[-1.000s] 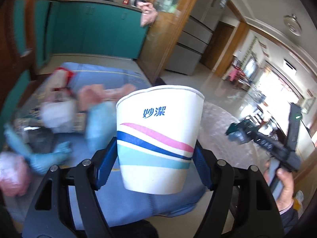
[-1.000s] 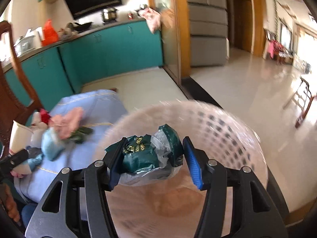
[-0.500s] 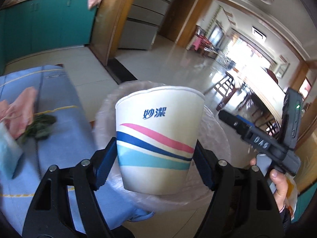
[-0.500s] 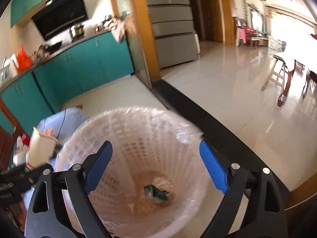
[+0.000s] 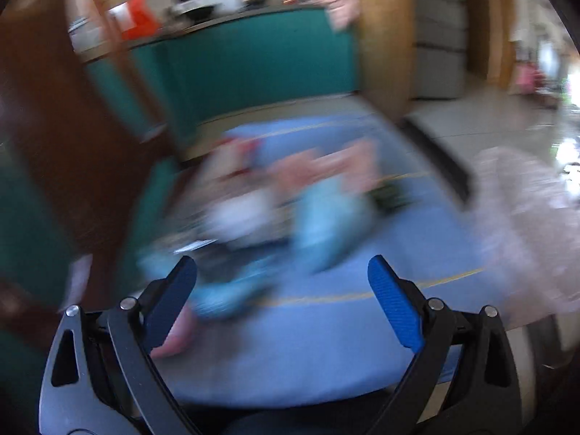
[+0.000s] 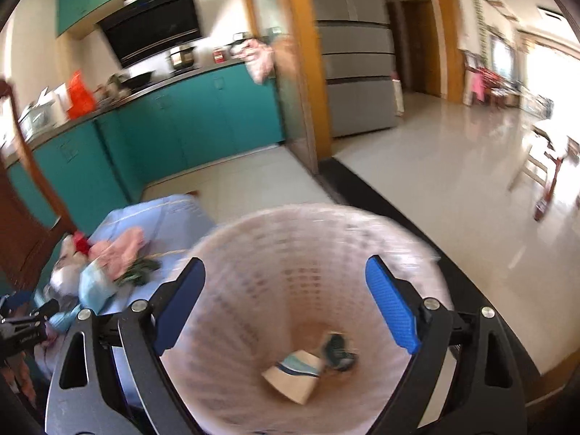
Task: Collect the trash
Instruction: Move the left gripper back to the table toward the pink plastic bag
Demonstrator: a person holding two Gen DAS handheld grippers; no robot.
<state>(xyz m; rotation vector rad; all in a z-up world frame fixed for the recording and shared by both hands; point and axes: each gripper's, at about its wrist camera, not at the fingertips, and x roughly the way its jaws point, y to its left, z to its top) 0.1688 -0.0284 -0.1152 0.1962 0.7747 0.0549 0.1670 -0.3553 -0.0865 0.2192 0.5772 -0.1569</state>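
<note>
Blue-clothed table point(image 5: 326, 344) edge beside basket point(image 6: 253, 253); left gripper point(image 5: 282, 282), right gripper point(image 6: 286, 282) both spread, empty.

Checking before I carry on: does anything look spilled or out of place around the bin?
Nothing stands out. The paper cup lies on its side at the bottom of the basket beside the green wrapper, and both claws are open.

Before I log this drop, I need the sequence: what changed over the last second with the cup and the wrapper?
The left gripper let go of the paper cup, now on its side in the basket, and swung back toward the trash pile. The right gripper released the green wrapper, now beside the cup. Both are open and empty. The pile stays on the blue cloth.
</note>
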